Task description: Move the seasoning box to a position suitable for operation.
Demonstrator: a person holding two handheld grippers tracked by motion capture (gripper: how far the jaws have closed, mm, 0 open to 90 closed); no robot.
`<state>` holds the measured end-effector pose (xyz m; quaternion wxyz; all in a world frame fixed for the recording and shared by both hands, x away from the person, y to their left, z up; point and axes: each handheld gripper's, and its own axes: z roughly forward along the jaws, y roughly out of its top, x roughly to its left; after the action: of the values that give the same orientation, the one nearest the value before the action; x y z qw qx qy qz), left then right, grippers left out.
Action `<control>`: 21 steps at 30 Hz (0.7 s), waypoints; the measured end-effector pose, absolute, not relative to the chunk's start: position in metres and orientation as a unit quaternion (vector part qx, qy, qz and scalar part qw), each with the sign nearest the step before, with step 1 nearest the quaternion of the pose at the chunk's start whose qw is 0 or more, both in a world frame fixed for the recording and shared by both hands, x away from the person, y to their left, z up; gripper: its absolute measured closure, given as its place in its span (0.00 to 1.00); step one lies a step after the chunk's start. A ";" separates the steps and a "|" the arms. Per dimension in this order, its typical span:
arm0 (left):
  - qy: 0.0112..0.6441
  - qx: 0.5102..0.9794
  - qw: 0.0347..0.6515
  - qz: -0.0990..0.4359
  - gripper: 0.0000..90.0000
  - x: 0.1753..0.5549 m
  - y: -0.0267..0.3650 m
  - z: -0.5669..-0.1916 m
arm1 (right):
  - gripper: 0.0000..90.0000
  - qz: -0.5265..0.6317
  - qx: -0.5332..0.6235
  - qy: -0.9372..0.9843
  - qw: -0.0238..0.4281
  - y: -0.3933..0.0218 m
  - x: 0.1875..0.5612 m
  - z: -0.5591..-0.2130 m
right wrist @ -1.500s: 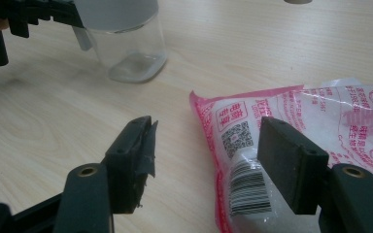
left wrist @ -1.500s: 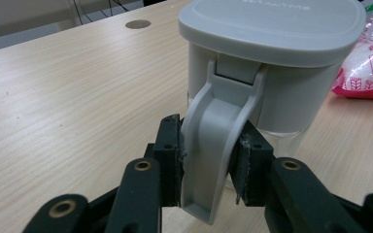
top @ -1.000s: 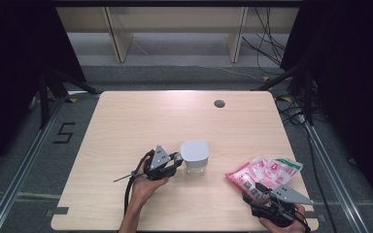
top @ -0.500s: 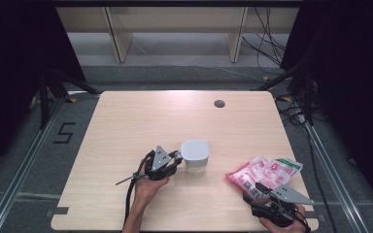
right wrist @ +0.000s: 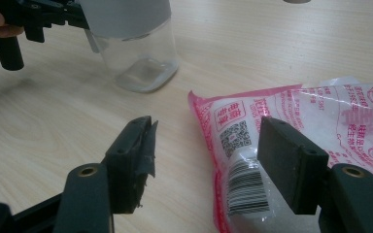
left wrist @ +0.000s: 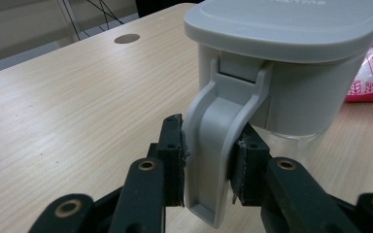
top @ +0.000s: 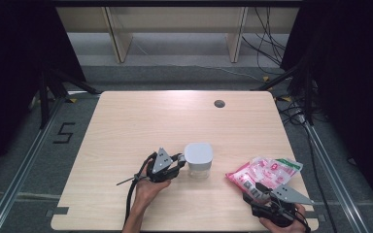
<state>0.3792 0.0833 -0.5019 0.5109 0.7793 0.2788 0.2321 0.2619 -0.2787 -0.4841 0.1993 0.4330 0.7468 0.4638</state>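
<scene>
Clear container [top: 197, 161] with grey lid [left wrist: 291, 24], upright on tabletop [top: 141, 121], near front edge, about mid-width. Grey latch handle [left wrist: 213, 145] hanging down container's side, facing left tongs [left wrist: 209, 167]. Left tongs pinching that latch handle: pads pressed on both its flanks, handle's lower tip poking out below the pads. In high view, left tongs [top: 177, 162] just left of container, touching it at the handle, lying roughly level, person's left hand [top: 148, 187] behind. Clear lower body of container visible in right gripper view [right wrist: 138, 53], bottom flat on tabletop, looks empty.

Pink-and-white printed bag [top: 264, 172] lying flat on tabletop to the right of container, apart from it, near front-right corner. White contents, barcode and QR square visible at near end of bag [right wrist: 243, 160].

Right tongs [right wrist: 204, 165] spread wide, pinching nothing. Near corner of bag between the jaws, closer to the right-hand pad; the other pad over bare wood, clear of bag. Contact of pad with bag: cannot tell. In high view, right tongs [top: 258, 190] at bag's near edge, well apart from container.

Small dark round grommet [top: 219, 103] at far side of tabletop, well apart from everything.
</scene>
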 end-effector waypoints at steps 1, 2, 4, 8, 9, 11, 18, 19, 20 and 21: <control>0.279 0.779 0.511 0.234 0.77 0.380 0.083 -0.502 | 0.43 0.464 0.428 0.749 0.204 -0.279 0.262 -0.484; 0.280 0.779 0.510 0.235 0.77 0.380 0.083 -0.502 | 0.43 0.464 0.427 0.749 0.206 -0.279 0.263 -0.484; 0.287 0.775 0.515 0.227 0.77 0.380 0.083 -0.502 | 0.43 0.466 0.444 0.741 0.188 -0.277 0.261 -0.484; 0.290 0.774 0.514 0.232 0.77 0.380 0.083 -0.503 | 0.43 0.464 0.435 0.746 0.197 -0.278 0.262 -0.484; 0.292 0.772 0.514 0.232 0.77 0.380 0.082 -0.503 | 0.43 0.464 0.435 0.746 0.198 -0.278 0.262 -0.484; 0.295 0.769 0.520 0.227 0.77 0.381 0.082 -0.504 | 0.43 0.464 0.435 0.746 0.197 -0.278 0.262 -0.484; 0.295 0.769 0.522 0.222 0.77 0.382 0.083 -0.504 | 0.43 0.466 0.438 0.742 0.202 -0.278 0.264 -0.486; 0.295 0.769 0.522 0.222 0.77 0.382 0.083 -0.504 | 0.43 0.466 0.438 0.742 0.202 -0.278 0.264 -0.486; 0.295 0.769 0.526 0.214 0.77 0.381 0.084 -0.504 | 0.43 0.466 0.436 0.745 0.195 -0.278 0.262 -0.485; 0.297 0.768 0.529 0.207 0.77 0.379 0.085 -0.504 | 0.43 0.466 0.436 0.745 0.195 -0.278 0.262 -0.485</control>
<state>0.3793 0.0847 -0.5037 0.5293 0.7675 0.2967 0.2068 0.2621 -0.2779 -0.4845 0.1955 0.4357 0.7451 0.4656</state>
